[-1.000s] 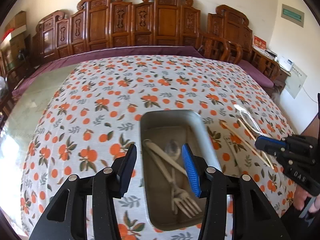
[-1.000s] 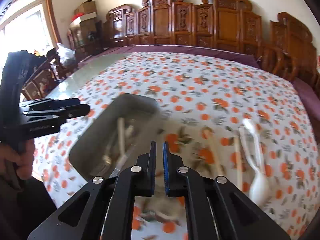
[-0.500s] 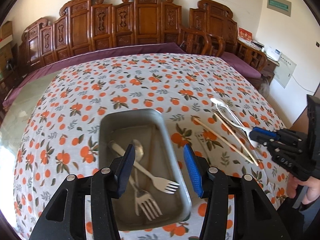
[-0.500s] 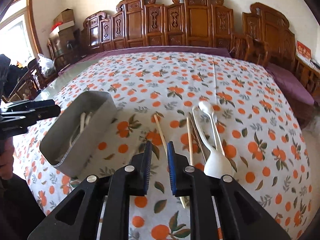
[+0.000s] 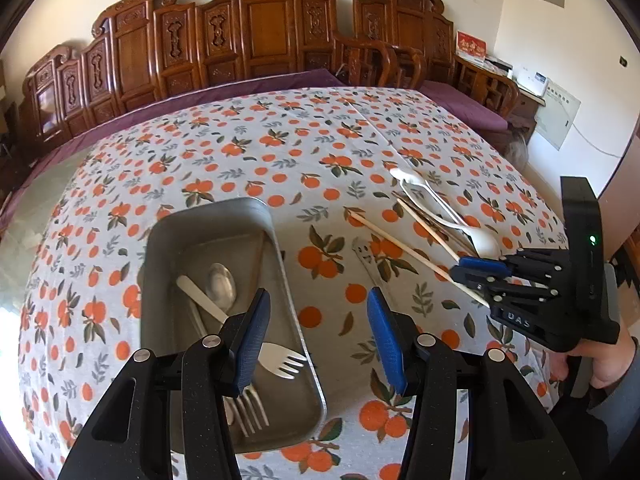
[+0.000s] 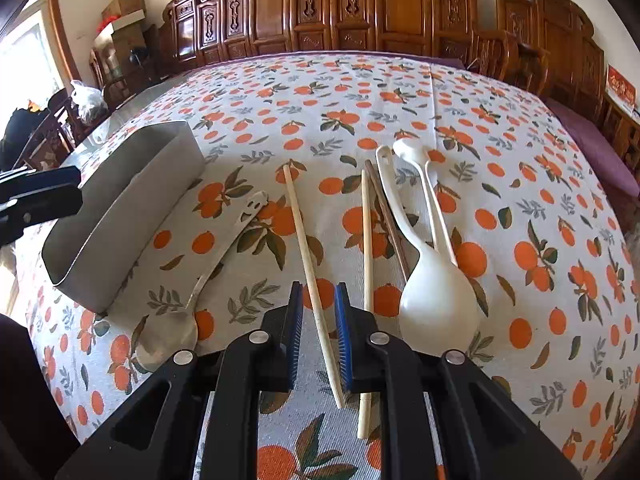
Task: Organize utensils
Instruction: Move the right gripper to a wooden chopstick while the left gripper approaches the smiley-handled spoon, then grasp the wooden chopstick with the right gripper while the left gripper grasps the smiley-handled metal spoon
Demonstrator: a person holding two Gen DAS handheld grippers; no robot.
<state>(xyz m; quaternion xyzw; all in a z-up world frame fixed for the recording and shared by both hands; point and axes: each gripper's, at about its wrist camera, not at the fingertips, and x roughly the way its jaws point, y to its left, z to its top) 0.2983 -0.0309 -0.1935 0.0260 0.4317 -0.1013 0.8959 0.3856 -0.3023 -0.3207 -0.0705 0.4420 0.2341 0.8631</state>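
A grey metal tray (image 5: 276,248) (image 6: 120,208) holds a white plastic fork (image 5: 280,358), a metal fork (image 5: 250,408) and a metal spoon (image 5: 221,282). My left gripper (image 5: 316,340) is open above the tray's right rim. On the cloth lie a pale chopstick (image 6: 308,256), a second pale chopstick (image 6: 366,240), a dark chopstick (image 6: 386,216), two white ladle spoons (image 6: 436,300) and a metal spoon (image 6: 172,336). My right gripper (image 6: 318,328) is open a little, its jaws on either side of the first chopstick; it also shows in the left wrist view (image 5: 476,272).
The table (image 6: 400,92) has an orange-print cloth. Carved wooden chairs (image 5: 260,32) line the far side. Boxes and a bag (image 6: 86,98) stand at the far left of the right wrist view.
My right gripper has come down over the pale chopstick and opened slightly around it. My left gripper has shifted right, toward the tray's right rim.
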